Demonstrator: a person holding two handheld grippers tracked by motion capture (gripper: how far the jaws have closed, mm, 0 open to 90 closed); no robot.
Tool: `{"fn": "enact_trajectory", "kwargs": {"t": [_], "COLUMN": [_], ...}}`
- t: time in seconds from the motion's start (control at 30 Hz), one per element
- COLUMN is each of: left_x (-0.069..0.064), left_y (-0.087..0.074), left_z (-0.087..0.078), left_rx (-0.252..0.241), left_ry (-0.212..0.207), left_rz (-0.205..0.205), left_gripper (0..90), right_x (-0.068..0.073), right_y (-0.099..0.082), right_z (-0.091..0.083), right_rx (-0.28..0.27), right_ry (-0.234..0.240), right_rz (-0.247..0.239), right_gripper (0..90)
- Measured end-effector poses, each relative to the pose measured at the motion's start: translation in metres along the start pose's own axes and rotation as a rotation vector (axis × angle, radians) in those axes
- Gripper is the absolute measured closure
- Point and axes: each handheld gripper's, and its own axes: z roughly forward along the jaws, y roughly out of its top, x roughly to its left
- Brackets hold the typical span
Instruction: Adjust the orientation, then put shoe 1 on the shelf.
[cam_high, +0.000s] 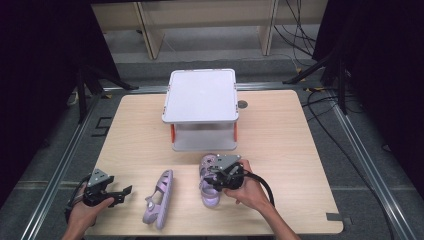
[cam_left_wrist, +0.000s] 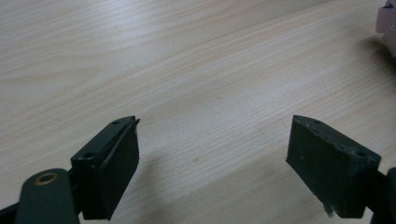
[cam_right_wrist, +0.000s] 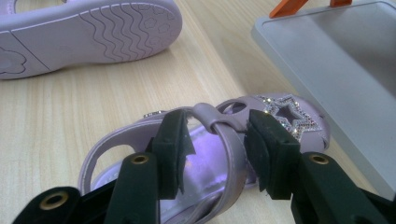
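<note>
The right gripper (cam_right_wrist: 217, 154) stands over a small lilac sandal (cam_right_wrist: 205, 140), its jaws on each side of the ankle strap (cam_right_wrist: 229, 140); I cannot tell if the pads press it. This sandal is glossy, with round cut-outs and a glittering star on the toe. The second sandal (cam_high: 159, 199) lies on its side to the left, showing a wavy sole. The left gripper (cam_left_wrist: 212, 163) is wide apart over bare table (cam_left_wrist: 187, 70).

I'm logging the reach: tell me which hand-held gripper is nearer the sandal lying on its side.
Left. The left hand-held gripper sits just beside the tipped sandal; the right hand-held gripper straddles the upright sandal farther off.
</note>
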Motion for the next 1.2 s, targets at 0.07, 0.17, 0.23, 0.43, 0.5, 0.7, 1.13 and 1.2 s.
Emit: {"fn": "enact_trajectory", "kwargs": {"t": [0.07, 0.17, 0.23, 0.43, 0.5, 0.7, 1.13, 1.2], "left_x": [0.0, 0.0, 0.0, 0.002, 0.002, 0.0, 0.0, 0.0], "left_y": [0.0, 0.001, 0.0, 0.0, 0.001, 0.0, 0.0, 0.0], "left_z": [0.001, 0.001, 0.0, -0.001, -0.003, 0.0, -0.002, -0.002], "left_rx": [-0.001, 0.003, 0.002, 0.02, 0.043, 0.002, 0.0, 0.003], "left_ry": [0.0, -0.003, -0.001, 0.008, 0.007, 0.0, 0.002, 0.003], "left_rz": [0.005, 0.014, 0.008, 0.037, 0.043, 0.007, 0.006, 0.005], "left_gripper": [16.3, 16.3, 16.3, 16.3, 16.3, 16.3, 16.3, 16.3], "right_x": [0.0, 0.0, -0.002, -0.004, -0.004, -0.006, -0.016, -0.019], "right_y": [0.001, 0.001, 0.001, 0.001, 0.001, -0.001, 0.004, 0.006], "right_z": [0.0, 0.0, 0.0, 0.001, 0.002, 0.001, -0.012, -0.014], "right_rx": [0.002, 0.005, 0.003, 0.013, 0.03, 0.031, 0.043, 0.039], "right_ry": [-0.002, -0.002, 0.009, 0.021, 0.011, -0.008, 0.03, 0.035], "right_rz": [0.0, -0.006, -0.006, -0.019, -0.034, -0.028, 0.041, 0.057], "right_gripper": [58.6, 61.4, 61.5, 64.6, 69.7, 76.2, 79.4, 79.6]}}
